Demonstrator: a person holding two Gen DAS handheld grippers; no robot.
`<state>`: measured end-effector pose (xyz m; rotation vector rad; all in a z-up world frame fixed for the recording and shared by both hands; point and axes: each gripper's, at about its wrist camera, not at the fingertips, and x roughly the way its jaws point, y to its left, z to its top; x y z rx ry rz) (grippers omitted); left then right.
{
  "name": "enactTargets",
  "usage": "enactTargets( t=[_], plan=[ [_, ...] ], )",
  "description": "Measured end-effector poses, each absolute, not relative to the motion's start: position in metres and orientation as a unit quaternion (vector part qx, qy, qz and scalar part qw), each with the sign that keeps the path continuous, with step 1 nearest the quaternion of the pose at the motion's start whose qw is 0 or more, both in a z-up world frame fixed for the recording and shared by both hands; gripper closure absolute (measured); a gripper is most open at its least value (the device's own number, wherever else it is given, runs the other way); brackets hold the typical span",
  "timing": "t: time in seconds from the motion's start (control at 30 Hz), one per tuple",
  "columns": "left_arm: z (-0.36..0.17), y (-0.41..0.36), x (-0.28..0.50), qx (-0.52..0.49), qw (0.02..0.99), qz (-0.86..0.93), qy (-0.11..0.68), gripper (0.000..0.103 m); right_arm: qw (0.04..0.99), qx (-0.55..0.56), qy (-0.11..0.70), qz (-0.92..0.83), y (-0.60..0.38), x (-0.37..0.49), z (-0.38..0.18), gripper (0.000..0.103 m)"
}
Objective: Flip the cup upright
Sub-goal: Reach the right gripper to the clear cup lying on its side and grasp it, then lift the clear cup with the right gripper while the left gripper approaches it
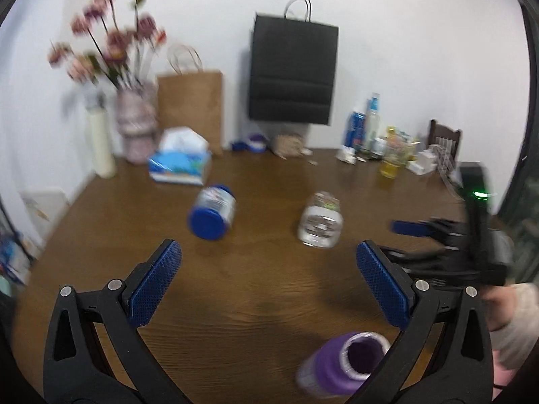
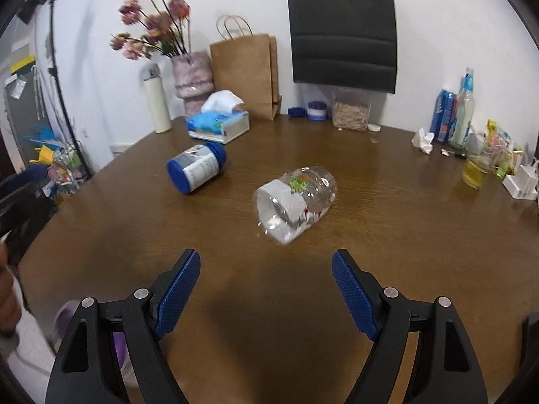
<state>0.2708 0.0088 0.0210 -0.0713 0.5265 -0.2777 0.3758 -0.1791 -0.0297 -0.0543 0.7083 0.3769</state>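
A clear plastic cup [image 2: 294,200] with a white band and a colourful print lies on its side on the brown table [image 2: 404,235], its mouth toward my right gripper; it also shows in the left wrist view [image 1: 320,223]. My right gripper [image 2: 266,266] is open and empty, a short way in front of the cup. My left gripper [image 1: 268,257] is open and empty. The right gripper's blue fingers [image 1: 409,227] show at the right of the left wrist view. A purple cup [image 1: 340,367] lies on its side close under my left gripper's right finger.
A blue-lidded jar [image 2: 197,167] lies on its side left of the clear cup. A tissue box [image 2: 219,123], vase with flowers [image 2: 192,74], white flask [image 2: 156,101], paper bags [image 2: 246,70], a container [image 2: 350,112] and bottles and a glass [image 2: 475,168] stand along the far and right edges.
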Motion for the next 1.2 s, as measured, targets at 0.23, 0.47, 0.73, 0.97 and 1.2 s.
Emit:
enactTargets(
  t=[0.23, 0.47, 0.73, 0.97, 1.2],
  plan=[
    [0.019, -0.019, 0.313, -0.089, 0.938, -0.114, 0.317, 0.0, 0.924, 0.031, 0.343, 0.164, -0.171, 0.452, -0.034, 0.018],
    [0.019, -0.06, 0.355, -0.109, 0.93, -0.043, 0.349, 0.0, 0.918, 0.036, 0.37, 0.141, -0.167, 0.49, -0.057, 0.018],
    [0.025, -0.085, 0.356, 0.037, 0.956, 0.022, 0.291, 0.0, 0.903, 0.07, 0.388, 0.172, -0.19, 0.501, -0.078, 0.027],
    [0.021, -0.042, 0.37, 0.08, 0.95, 0.093, 0.287, 0.0, 0.896, 0.044, 0.379, 0.227, -0.18, 0.496, -0.074, 0.029],
    [0.015, -0.028, 0.391, 0.106, 0.941, 0.109, 0.302, 0.0, 0.874, -0.029, 0.372, 0.313, -0.14, 0.475, -0.075, 0.029]
  ],
)
